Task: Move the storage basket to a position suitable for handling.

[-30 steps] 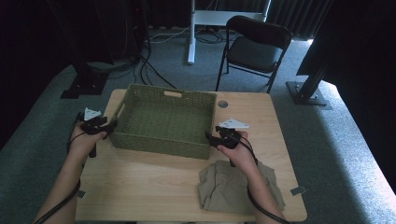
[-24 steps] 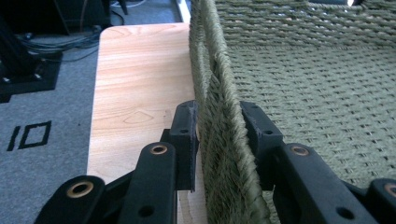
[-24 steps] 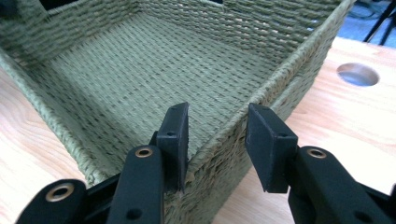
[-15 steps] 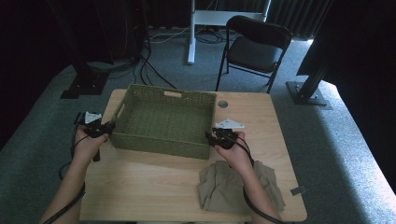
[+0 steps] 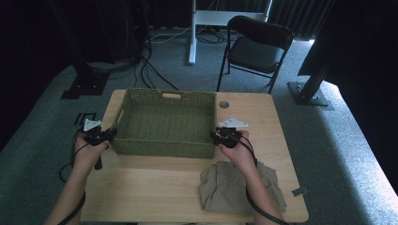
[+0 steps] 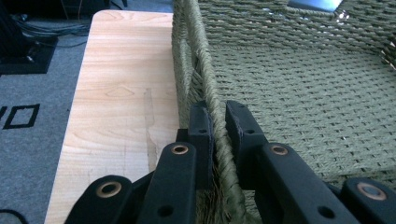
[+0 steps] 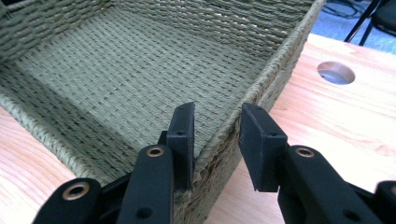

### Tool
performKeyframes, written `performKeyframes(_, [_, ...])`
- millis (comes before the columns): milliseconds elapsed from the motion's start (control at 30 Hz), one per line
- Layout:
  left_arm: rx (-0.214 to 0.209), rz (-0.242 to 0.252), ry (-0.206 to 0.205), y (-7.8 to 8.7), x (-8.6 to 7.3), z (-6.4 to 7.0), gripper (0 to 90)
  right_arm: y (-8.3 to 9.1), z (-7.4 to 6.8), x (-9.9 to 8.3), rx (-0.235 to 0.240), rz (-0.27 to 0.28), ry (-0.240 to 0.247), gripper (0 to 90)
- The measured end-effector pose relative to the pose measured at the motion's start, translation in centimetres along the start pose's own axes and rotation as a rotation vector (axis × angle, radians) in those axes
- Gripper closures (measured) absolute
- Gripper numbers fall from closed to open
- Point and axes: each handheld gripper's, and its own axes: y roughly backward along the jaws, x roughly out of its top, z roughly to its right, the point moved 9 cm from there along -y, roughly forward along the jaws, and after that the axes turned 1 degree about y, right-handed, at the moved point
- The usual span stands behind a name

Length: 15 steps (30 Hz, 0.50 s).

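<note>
An empty green woven basket point(image 5: 164, 122) stands on the far half of the wooden table point(image 5: 150, 187). My left gripper point(image 5: 110, 134) is at its left wall; in the left gripper view the gripper point(image 6: 218, 114) is shut on the rope rim, with the basket's floor point(image 6: 303, 93) to the right. My right gripper point(image 5: 215, 137) is at the basket's right wall. In the right gripper view the gripper point(image 7: 217, 119) straddles the rim near the corner, one jaw inside the basket point(image 7: 116, 70), one outside, open with a gap to the rim.
A crumpled khaki cloth point(image 5: 234, 185) lies at the front right under my right forearm. A round cable hole point(image 5: 224, 104) sits right of the basket. A black folding chair point(image 5: 256, 47) and a white desk leg point(image 5: 192, 33) stand beyond the table's far edge.
My left hand has slid a little toward me along the basket's left wall and its forearm has straightened. The basket and right gripper have hardly moved.
</note>
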Motion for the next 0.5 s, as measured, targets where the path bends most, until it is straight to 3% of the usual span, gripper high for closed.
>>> performKeyframes(67, [0.01,-0.013,-0.03,0.3,-0.2,0.4,82.5,0.0,0.1,0.0,-0.002,-0.001,-0.001,66.7])
performKeyframes(500, [0.011,-0.029,-0.024,0.3,-0.5,1.6,82.6,0.4,1.3,-0.2,-0.025,-0.013,-0.008,69.5])
